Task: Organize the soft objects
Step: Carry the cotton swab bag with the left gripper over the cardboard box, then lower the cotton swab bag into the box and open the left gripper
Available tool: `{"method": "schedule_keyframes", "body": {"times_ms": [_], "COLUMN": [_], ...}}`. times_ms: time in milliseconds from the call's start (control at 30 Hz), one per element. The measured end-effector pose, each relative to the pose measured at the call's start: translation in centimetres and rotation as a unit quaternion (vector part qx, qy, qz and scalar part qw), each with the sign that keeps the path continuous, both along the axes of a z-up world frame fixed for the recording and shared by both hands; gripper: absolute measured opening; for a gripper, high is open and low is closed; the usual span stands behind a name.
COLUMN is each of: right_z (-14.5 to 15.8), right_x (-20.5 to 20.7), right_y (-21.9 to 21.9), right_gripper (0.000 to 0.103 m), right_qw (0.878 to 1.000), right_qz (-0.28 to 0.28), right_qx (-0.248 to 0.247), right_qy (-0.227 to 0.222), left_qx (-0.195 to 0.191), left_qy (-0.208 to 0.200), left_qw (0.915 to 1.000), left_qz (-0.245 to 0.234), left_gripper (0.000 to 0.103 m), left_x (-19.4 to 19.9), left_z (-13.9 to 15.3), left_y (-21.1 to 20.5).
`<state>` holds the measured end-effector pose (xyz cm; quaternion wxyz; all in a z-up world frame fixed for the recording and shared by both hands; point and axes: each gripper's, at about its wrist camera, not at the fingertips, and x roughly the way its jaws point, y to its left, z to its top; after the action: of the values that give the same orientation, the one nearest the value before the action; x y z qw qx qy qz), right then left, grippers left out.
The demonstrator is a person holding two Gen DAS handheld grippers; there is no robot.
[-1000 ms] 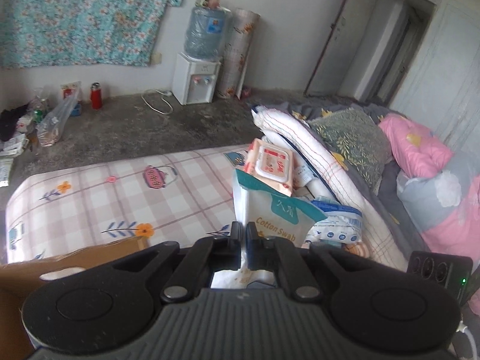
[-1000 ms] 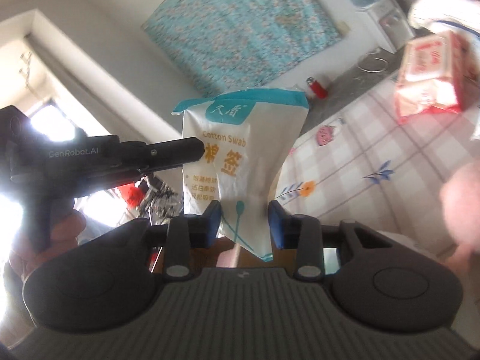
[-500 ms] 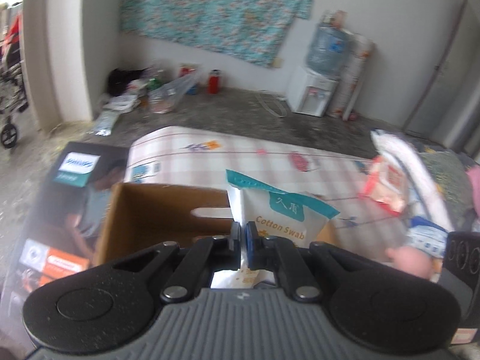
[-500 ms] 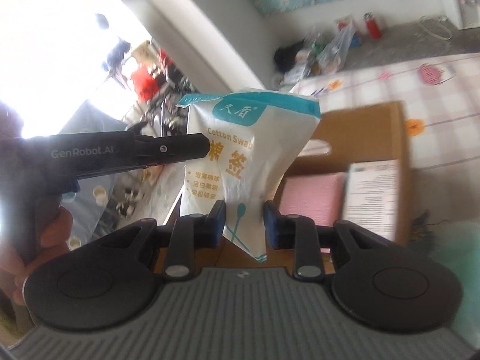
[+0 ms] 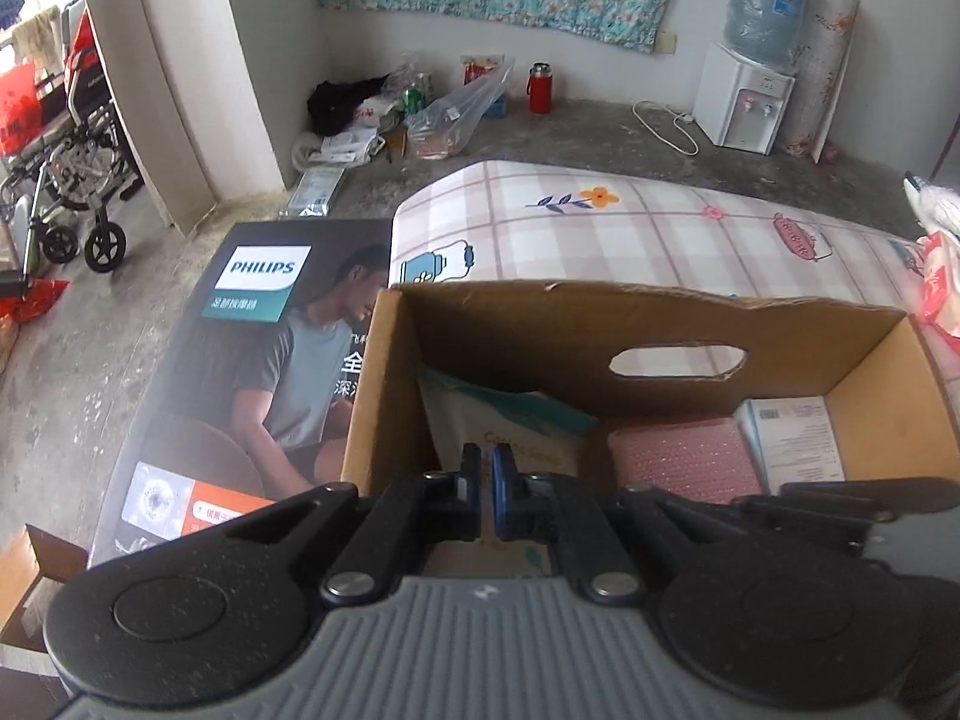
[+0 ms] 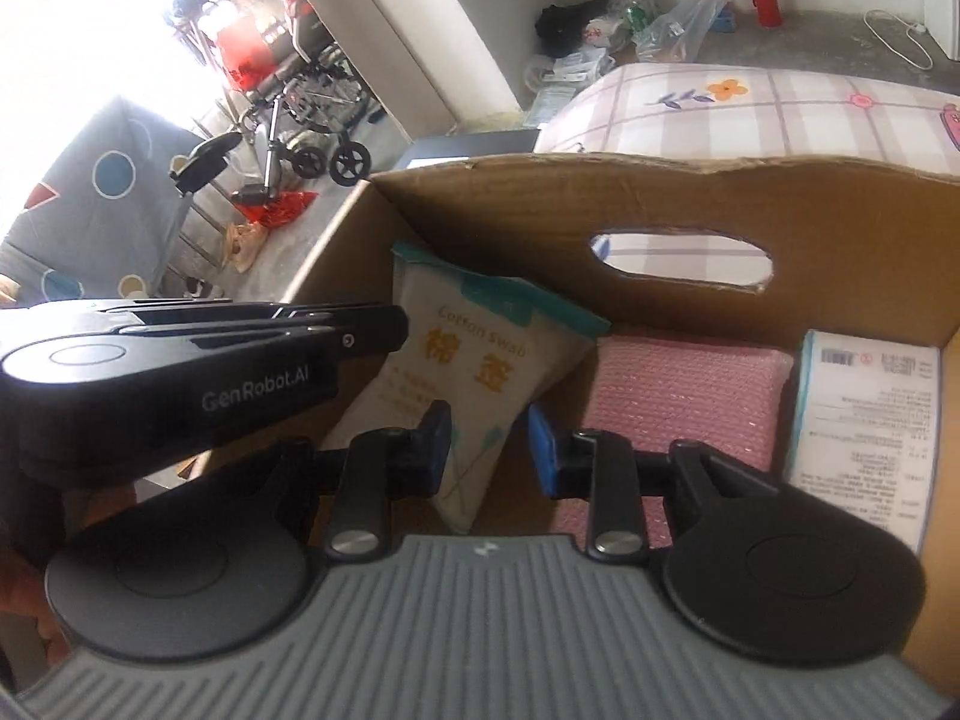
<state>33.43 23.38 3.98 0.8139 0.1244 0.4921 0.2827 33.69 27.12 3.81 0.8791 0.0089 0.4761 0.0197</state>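
The left gripper [image 5: 485, 489] has its jaws pressed nearly together on the edge of the cotton swab pouch [image 6: 474, 372], pinching it from the left. The right gripper [image 6: 489, 447] has its jaws partly spread around the pouch's lower corner; the left pad touches the pouch, while a gap shows at the right pad. The pouch stands tilted in the left end of the cardboard box [image 6: 840, 204], leaning toward its left wall. Beside it lies a pink padded pack [image 6: 684, 390], then a white labelled packet [image 6: 864, 408] at the right end. Beyond the box's far wall with its handle cutout stretches the checked mattress [image 5: 630, 228].
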Motion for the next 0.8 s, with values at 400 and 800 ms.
{"method": "schedule_keyframes", "body": {"times_ms": [400,800], "right_z": [3.5,5.7], "right_x": [-1.7,-5.3], "right_y": [-6.9,-12.3], "right_gripper": [0.031,0.033], "right_qw": [0.997,0.992], "right_qz": [-0.033,-0.043], "right_qx": [0.037,0.067], "right_qy": [-0.059,-0.095], "left_qx": [0.052,0.02], "left_qy": [0.014,0.064], "left_qw": [0.9985,0.9969], "left_qz": [-0.014,0.041], "left_gripper": [0.021,0.038], "left_x": [-0.4,0.4], "left_z": [-1.1,-3.1], "left_y": [-2.5,-2.6]}}
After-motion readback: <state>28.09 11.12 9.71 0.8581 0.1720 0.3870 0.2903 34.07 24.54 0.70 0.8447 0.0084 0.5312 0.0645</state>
